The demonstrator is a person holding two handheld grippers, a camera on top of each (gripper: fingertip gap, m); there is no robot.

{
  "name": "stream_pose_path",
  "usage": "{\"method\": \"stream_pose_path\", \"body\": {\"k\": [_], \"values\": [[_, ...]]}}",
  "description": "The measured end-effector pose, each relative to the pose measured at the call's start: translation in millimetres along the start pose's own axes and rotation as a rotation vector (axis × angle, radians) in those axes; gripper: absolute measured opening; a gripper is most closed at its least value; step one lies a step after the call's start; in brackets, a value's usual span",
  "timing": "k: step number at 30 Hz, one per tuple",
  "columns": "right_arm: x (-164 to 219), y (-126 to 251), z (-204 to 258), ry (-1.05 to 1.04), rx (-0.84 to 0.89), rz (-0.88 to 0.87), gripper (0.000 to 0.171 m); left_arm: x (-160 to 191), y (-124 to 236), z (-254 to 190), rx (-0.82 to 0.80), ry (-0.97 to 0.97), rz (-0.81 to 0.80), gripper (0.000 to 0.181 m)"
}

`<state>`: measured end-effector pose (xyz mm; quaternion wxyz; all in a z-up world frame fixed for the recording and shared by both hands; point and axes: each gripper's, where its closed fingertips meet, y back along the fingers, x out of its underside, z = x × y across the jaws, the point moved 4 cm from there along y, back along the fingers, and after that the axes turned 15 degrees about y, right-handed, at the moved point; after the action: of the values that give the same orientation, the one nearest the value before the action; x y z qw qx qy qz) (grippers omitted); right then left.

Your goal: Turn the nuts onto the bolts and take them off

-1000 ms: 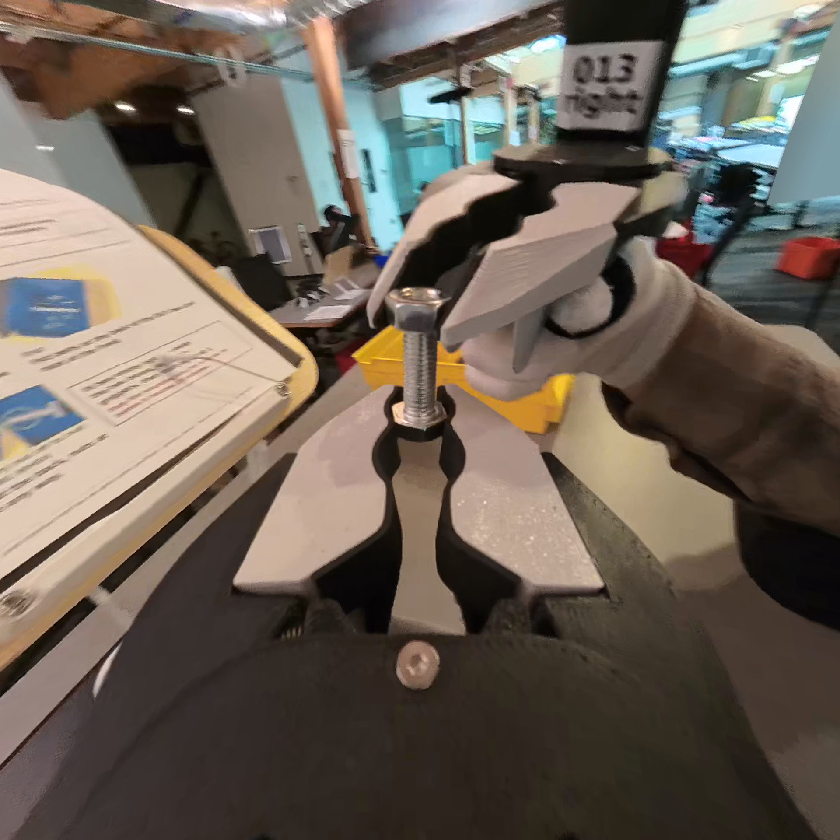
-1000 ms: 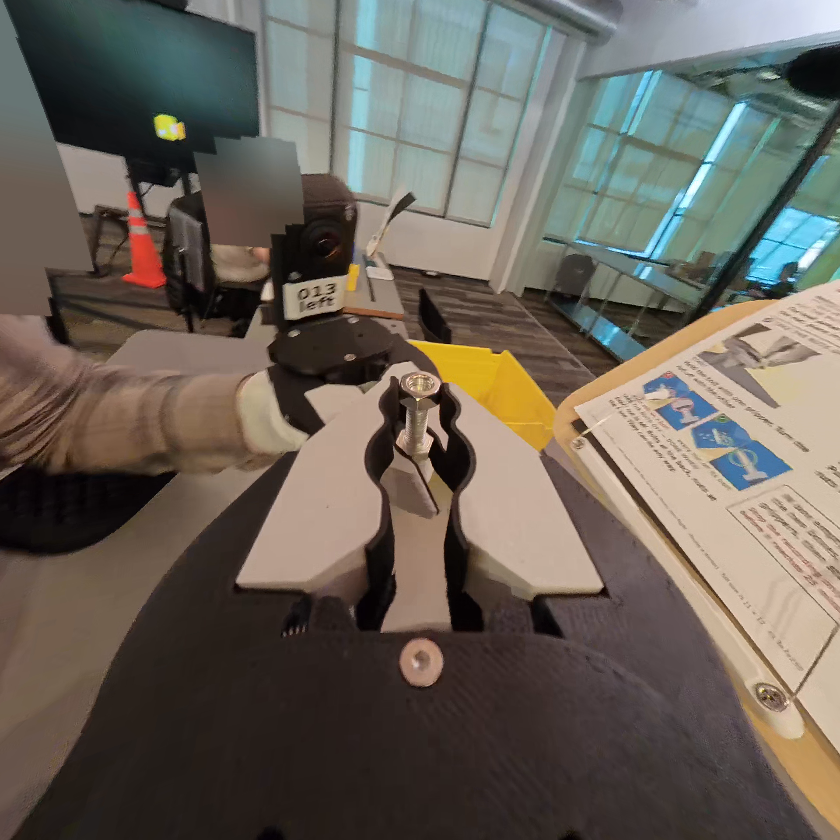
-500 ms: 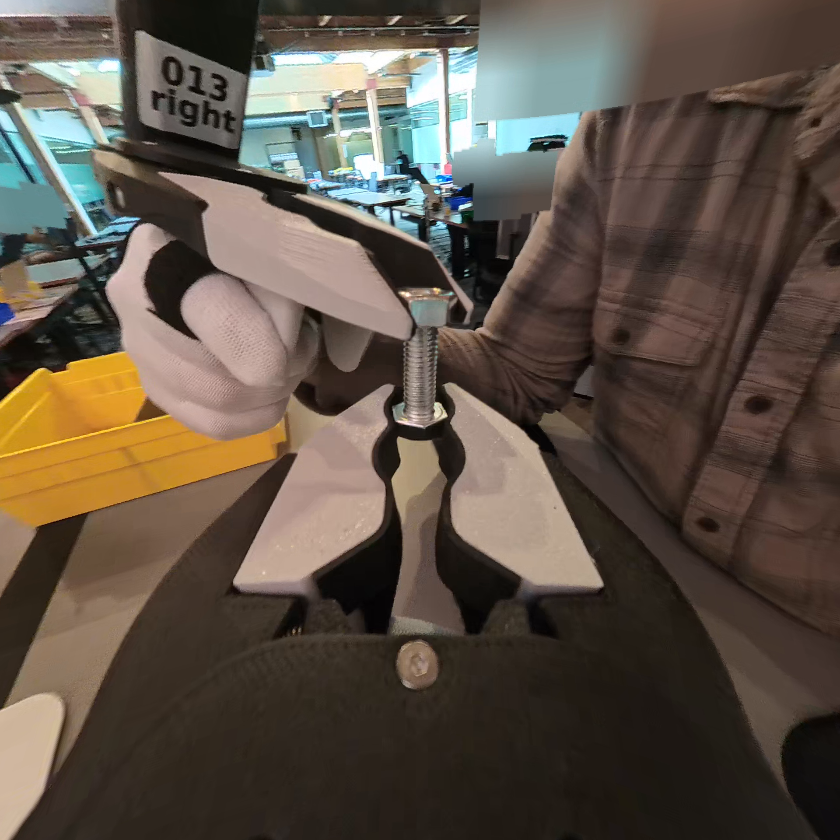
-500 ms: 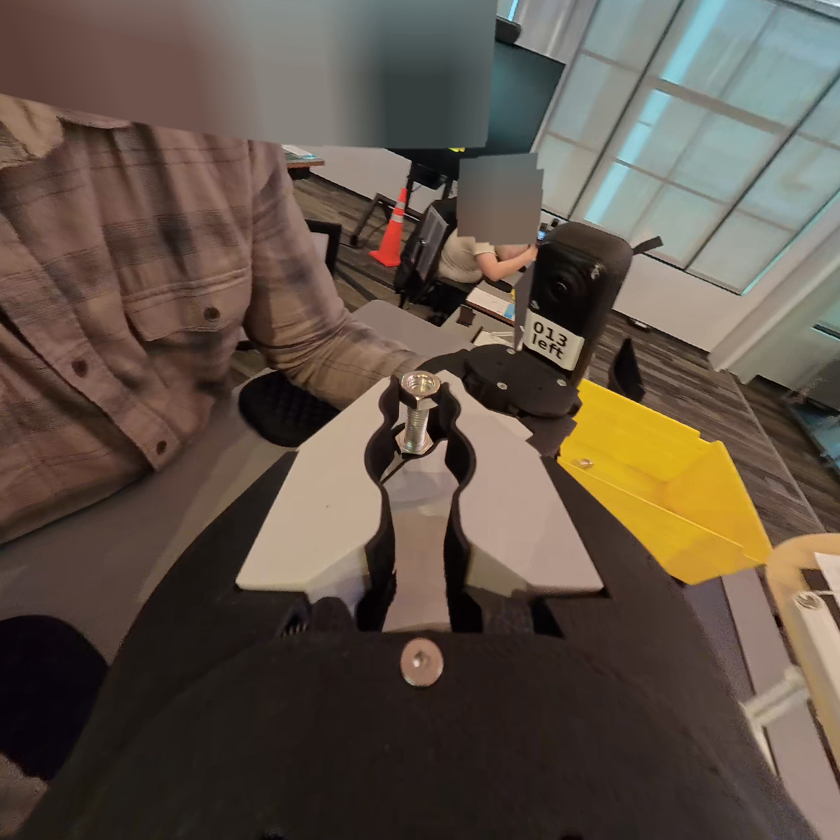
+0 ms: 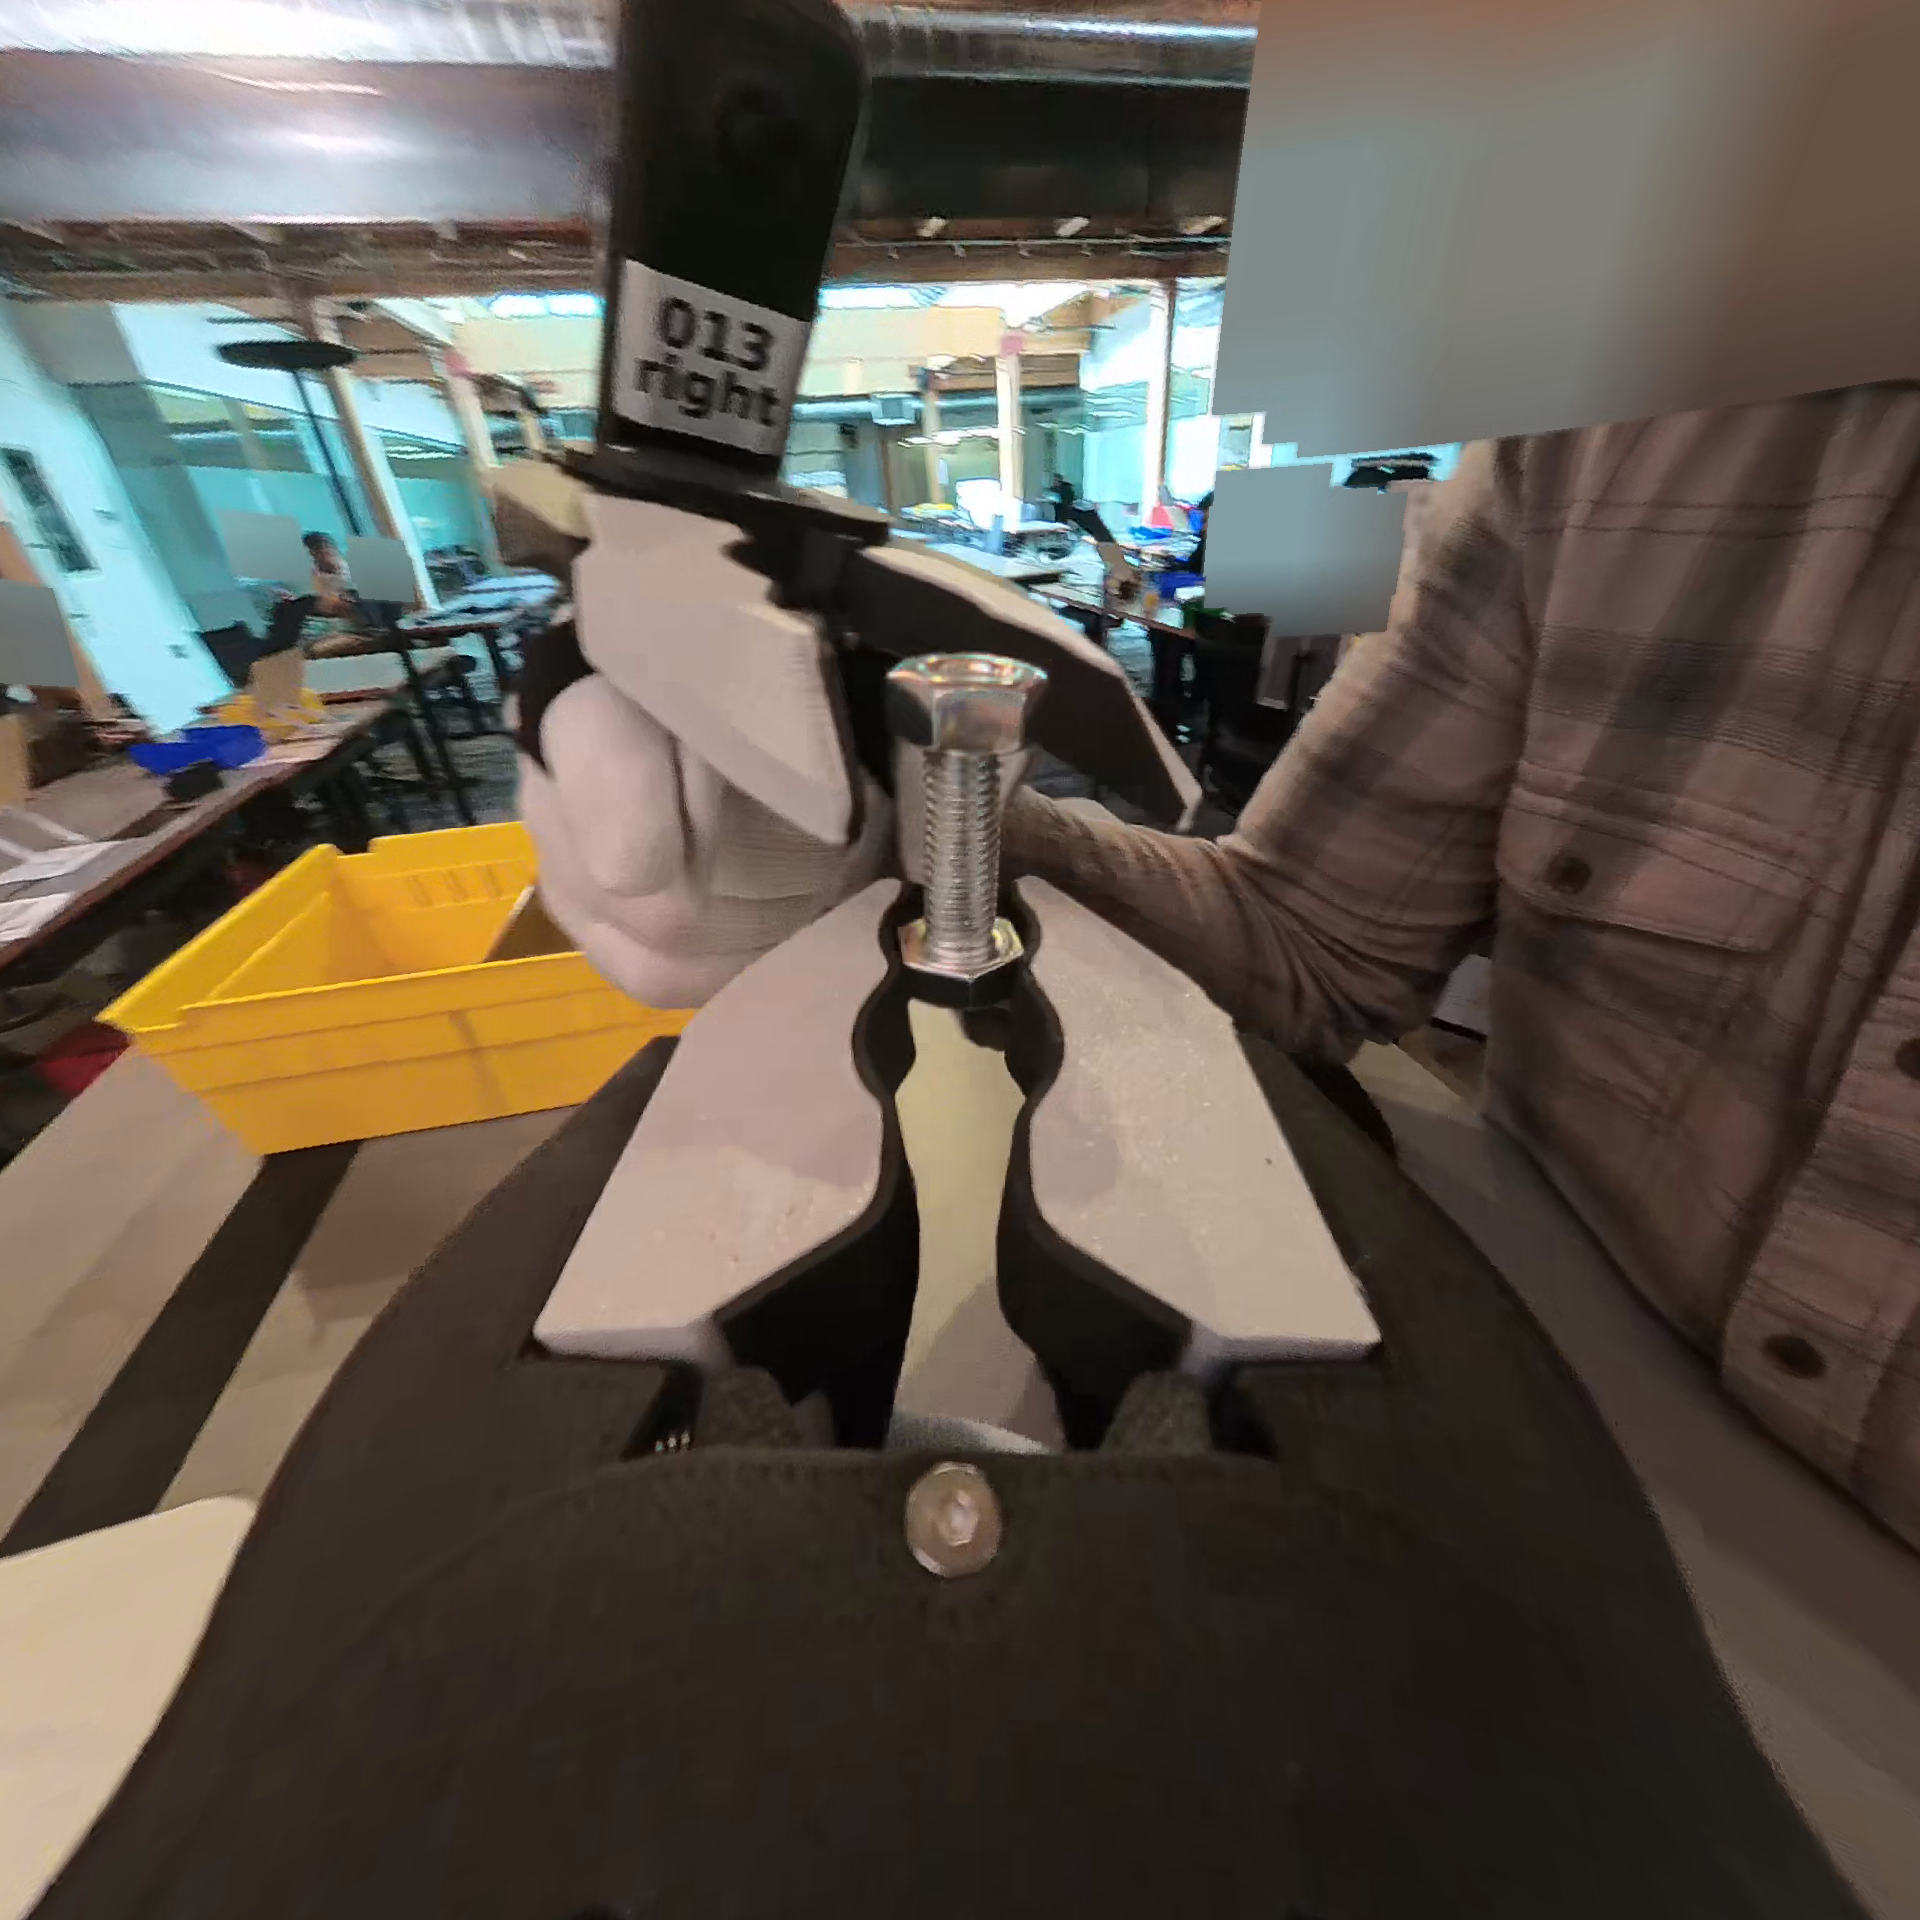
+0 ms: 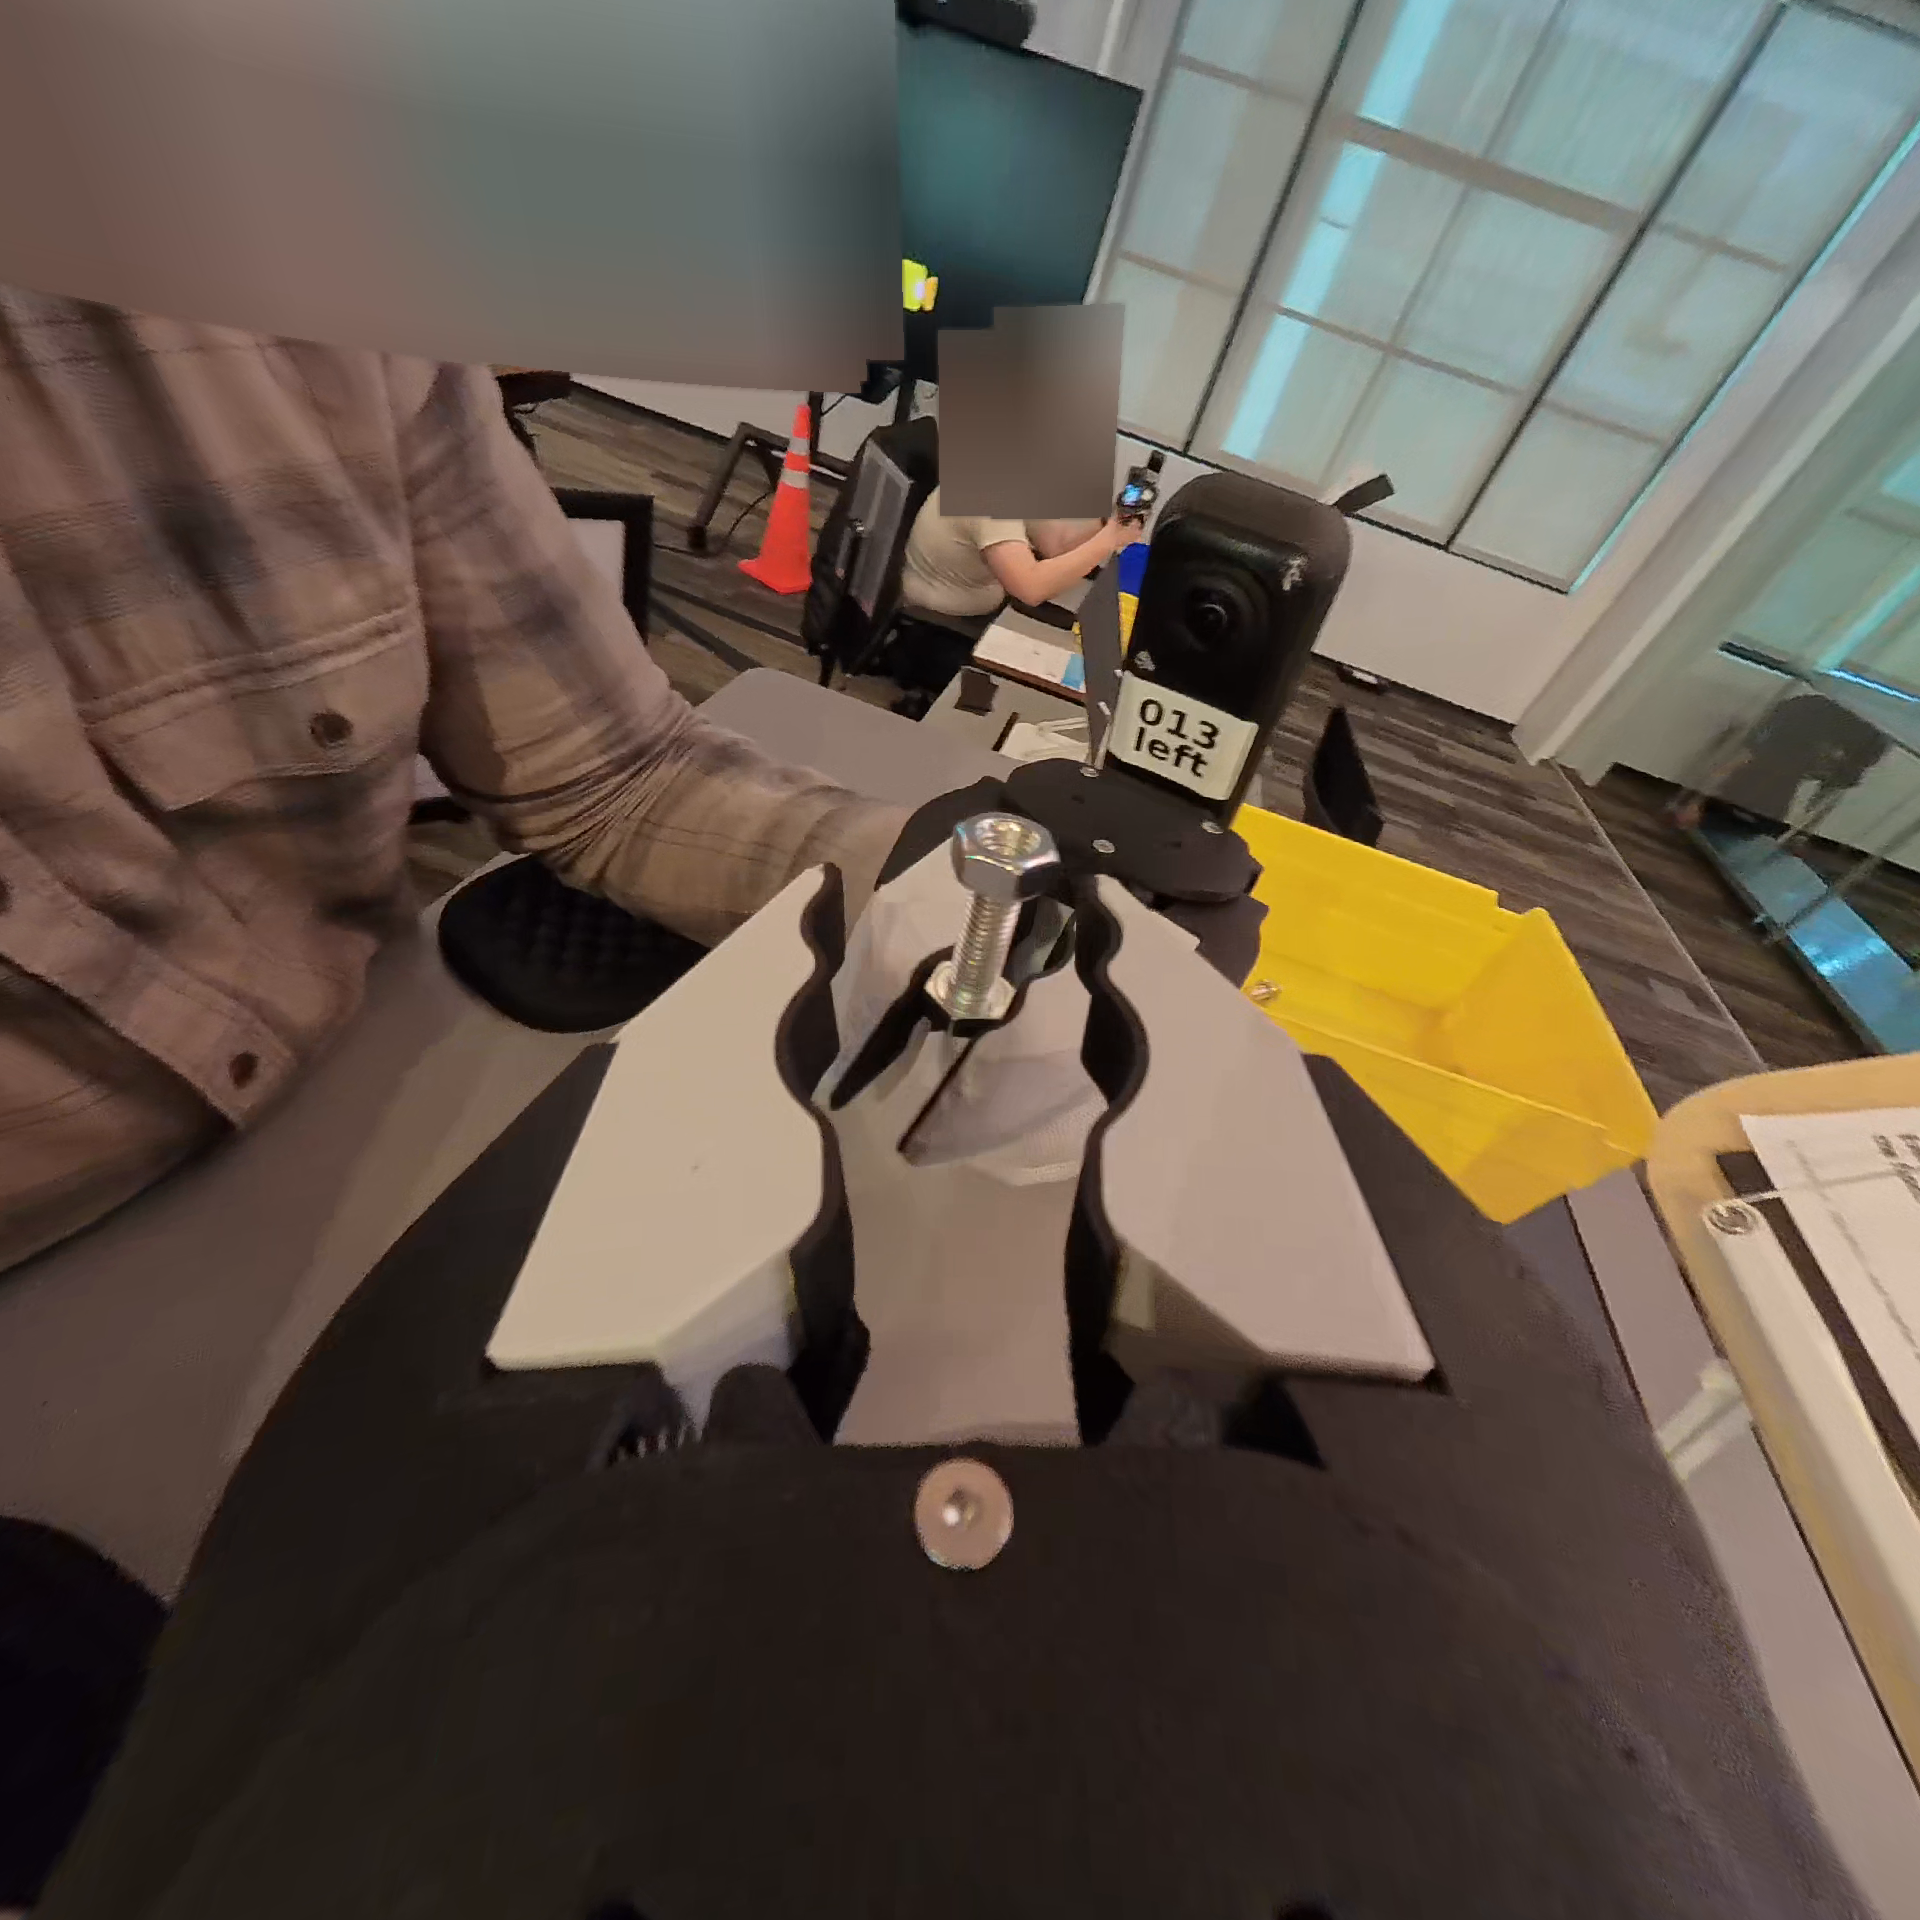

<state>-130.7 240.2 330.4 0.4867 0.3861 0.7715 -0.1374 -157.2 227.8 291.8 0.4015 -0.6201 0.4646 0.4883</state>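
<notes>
Grey table (image 5: 125, 1247) | left gripper (image 5: 956, 961) clamps nut (image 5: 958, 951) | right gripper (image 6: 961, 925) released around bolt (image 6: 987, 914)

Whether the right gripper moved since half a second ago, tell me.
Yes: against the bolt, the right gripper swung right and opened off its head.

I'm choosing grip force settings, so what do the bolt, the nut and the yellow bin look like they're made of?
The bolt and the nut look like bright plated steel: silvery, with sharp glints on the threads and hex faces. The yellow bin looks like moulded plastic: even colour, soft sheen, thin ribbed walls. The exact alloy or plastic type cannot be told.
</notes>
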Motion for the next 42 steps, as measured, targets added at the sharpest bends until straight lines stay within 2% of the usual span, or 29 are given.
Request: {"method": "stream_pose_path", "body": {"k": [2,7,11,17,21,22,28,31,36,42], "values": [[1,2,-10,-0.009,0.064,0.005,0.046,-7,5,13,-0.105,-0.002,-0.054,0.014],[15,16,-57,-0.112,0.37,0.027,0.046,-18,21,58,-0.511,-0.011,-0.138,0.014],[28,17,-75,-0.133,0.507,0.067,0.044,-17,35,85,-0.797,-0.014,-0.178,0.014],[51,5,-91,-0.194,0.636,0.174,0.039,-14,48,99,-1.026,-0.026,-0.204,0.014],[58,-6,-91,-0.189,0.65,0.217,0.027,-13,48,100,-1.08,-0.051,-0.183,0.014],[58,-7,-92,-0.179,0.66,0.205,0.017,-13,47,99,-1.067,-0.052,-0.181,0.014],[54,-5,-90,-0.177,0.639,0.163,0.016,-15,44,96,-1.014,-0.039,-0.182,0.014],[47,-1,-81,-0.153,0.55,0.142,0.016,-15,34,86,-0.801,0.028,-0.158,0.014],[28,9,-49,-0.135,0.258,-0.024,0.016,-8,11,51,-0.404,0.052,-0.048,0.014],[11,4,-12,-0.103,-0.012,-0.165,0.016,5,-4,14,-0.063,0.059,0.004,0.014]]}}
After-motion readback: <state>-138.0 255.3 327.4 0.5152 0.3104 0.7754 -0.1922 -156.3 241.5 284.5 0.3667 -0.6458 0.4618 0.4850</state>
